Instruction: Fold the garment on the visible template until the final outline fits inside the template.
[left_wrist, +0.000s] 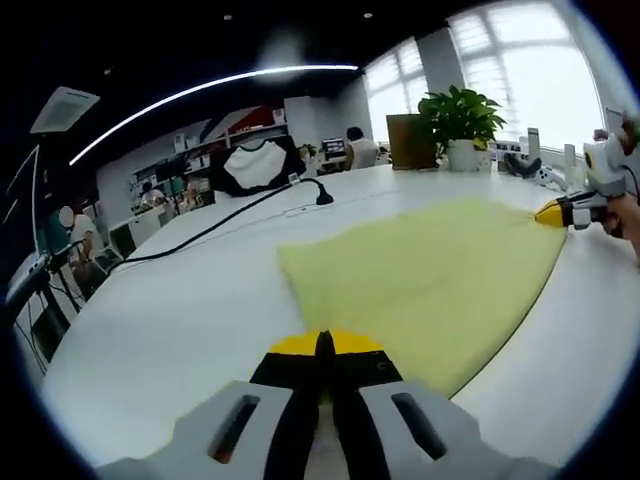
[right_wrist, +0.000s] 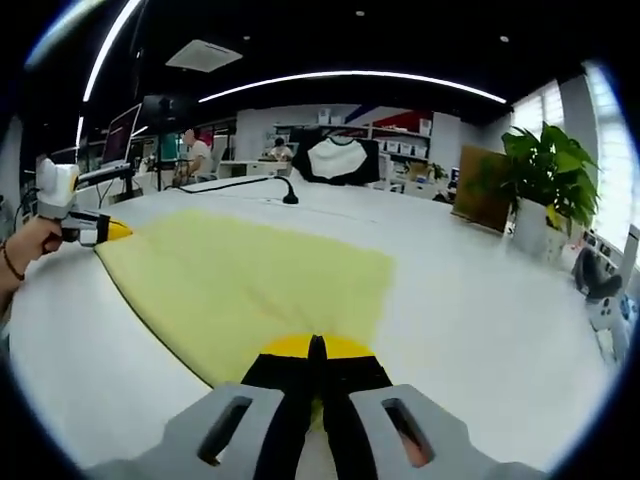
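A pale yellow garment (left_wrist: 430, 275) of soft, matte, faintly creased cloth lies flat on the smooth white tabletop (left_wrist: 180, 310), folded into a broad wedge with straight edges. In the left gripper view the left hand-held gripper (left_wrist: 324, 350), jaws closed together, pinches the cloth's near corner at 6 o'clock; the right hand-held gripper (left_wrist: 562, 212) grips the far corner at 3 o'clock. In the right gripper view the right hand-held gripper (right_wrist: 316, 352) is likewise clamped on the hem. Bare tabletop surrounds the cloth; a black cable (left_wrist: 215, 225) lies toward 11 o'clock, a potted plant (left_wrist: 462, 125) at 1 o'clock.
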